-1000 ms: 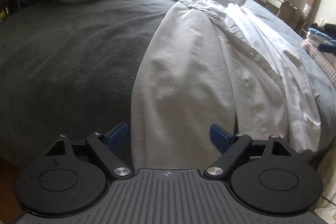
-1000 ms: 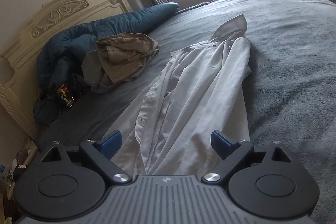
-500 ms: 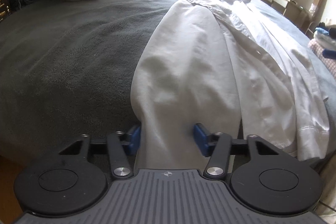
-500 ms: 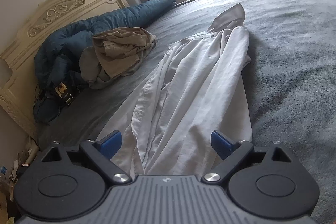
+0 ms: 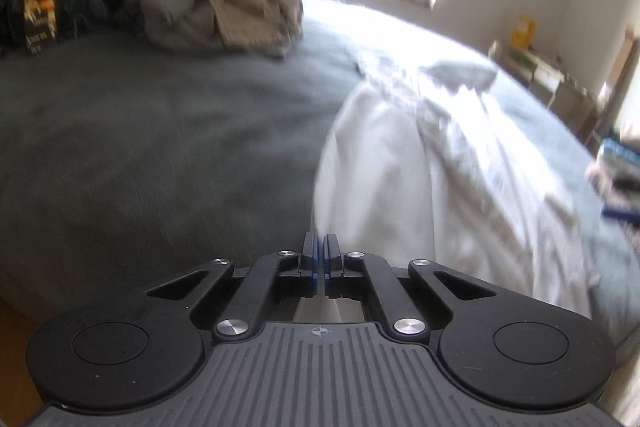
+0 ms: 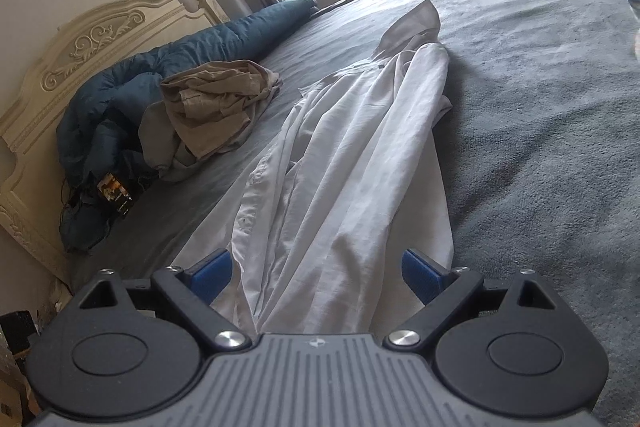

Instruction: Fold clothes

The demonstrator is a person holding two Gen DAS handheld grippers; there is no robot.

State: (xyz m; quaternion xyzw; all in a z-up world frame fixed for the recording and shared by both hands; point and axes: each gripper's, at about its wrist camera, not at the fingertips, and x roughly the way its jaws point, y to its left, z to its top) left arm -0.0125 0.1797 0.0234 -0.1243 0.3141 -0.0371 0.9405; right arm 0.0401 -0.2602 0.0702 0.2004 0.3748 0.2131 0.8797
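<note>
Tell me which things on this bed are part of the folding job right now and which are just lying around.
In the job:
white shirt, spread along the bed
left gripper, jaws just closed at the shirt's near edge
right gripper, open over the hem

Lying about:
beige clothes pile
blue duvet
headboard

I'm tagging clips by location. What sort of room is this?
Most likely a bedroom: a bed with a carved headboard, a blue duvet bunched against it, and a white shirt laid out on top.
</note>
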